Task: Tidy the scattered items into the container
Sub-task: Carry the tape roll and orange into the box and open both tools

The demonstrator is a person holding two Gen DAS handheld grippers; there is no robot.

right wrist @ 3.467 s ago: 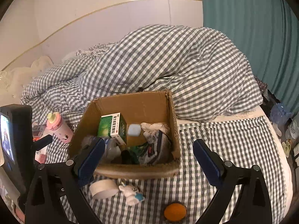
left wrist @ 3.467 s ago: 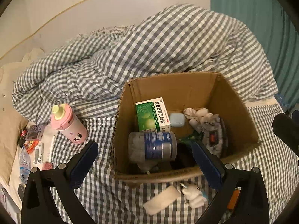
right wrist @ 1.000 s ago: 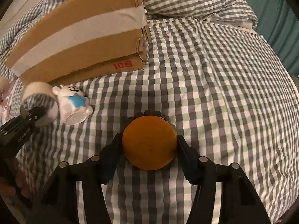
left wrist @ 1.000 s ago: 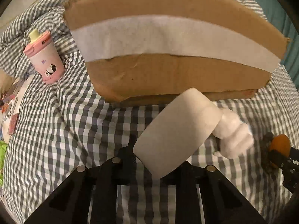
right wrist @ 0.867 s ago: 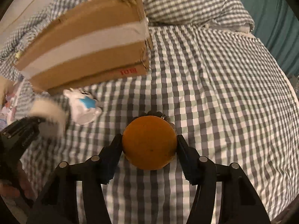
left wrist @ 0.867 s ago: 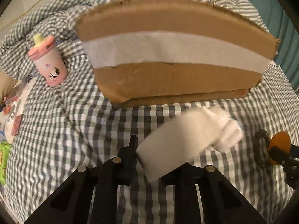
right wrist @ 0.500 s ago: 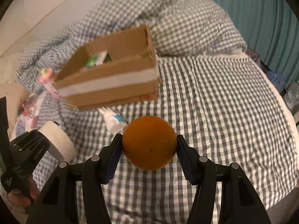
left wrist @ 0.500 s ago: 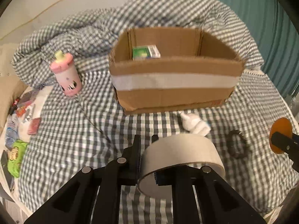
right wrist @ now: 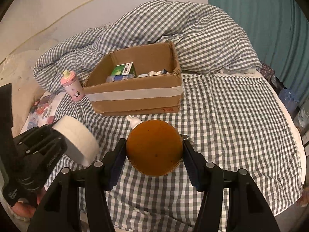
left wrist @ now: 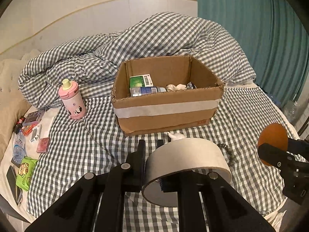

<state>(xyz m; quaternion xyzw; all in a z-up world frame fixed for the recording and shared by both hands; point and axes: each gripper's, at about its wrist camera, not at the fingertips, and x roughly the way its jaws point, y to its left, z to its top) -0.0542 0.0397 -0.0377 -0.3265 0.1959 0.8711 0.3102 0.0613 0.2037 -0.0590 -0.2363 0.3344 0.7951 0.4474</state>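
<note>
Left hand-held gripper (left wrist: 151, 161) pinches tape roll (left wrist: 185, 159) by wall only; right hand-held gripper (right wrist: 154, 150) clamps orange (right wrist: 154, 147); risk: roll pivots, drops short of box (left wrist: 168, 108)

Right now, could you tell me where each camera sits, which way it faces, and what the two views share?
Left wrist: on the left tool, angled down at the cardboard box; its fingers pinch the tape roll, and the right tool shows at the right edge.
Right wrist: on the right tool, angled down at the box; it clamps the orange, and a hand shows.
Shared: box, pink bottle, checked bedding, both held items.
</note>
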